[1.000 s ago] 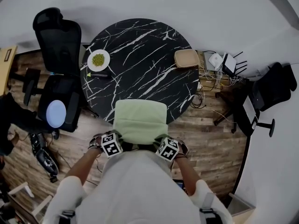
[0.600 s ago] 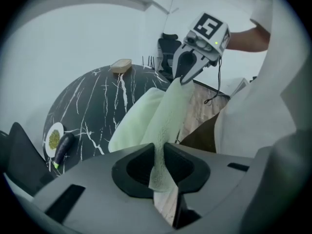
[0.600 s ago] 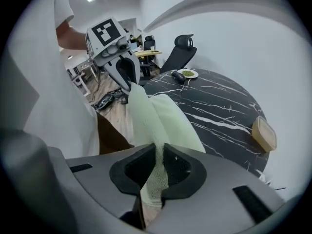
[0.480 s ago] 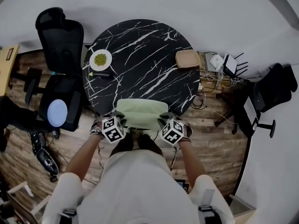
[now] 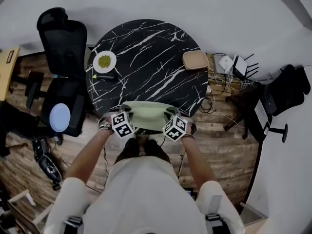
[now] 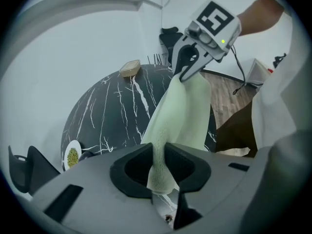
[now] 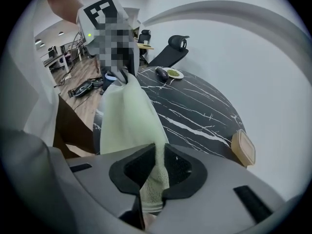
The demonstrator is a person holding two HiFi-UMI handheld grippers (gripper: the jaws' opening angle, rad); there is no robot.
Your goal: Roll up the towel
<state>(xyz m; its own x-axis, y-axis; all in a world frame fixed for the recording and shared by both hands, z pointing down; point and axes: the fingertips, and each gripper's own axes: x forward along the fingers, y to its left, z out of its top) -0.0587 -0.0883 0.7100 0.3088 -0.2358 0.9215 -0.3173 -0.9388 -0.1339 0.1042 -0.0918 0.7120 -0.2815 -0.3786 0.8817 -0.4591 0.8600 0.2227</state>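
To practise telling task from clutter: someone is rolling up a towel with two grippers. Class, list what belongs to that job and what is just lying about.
Job in hand:
towel
left gripper, shut on it
right gripper, shut on it

Just lying about:
plate of green food
tan box
black office chair
router and cables on the floor

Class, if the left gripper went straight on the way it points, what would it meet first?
Beyond the towel it grips, the left gripper would probably meet the black table top first; depth is unclear.
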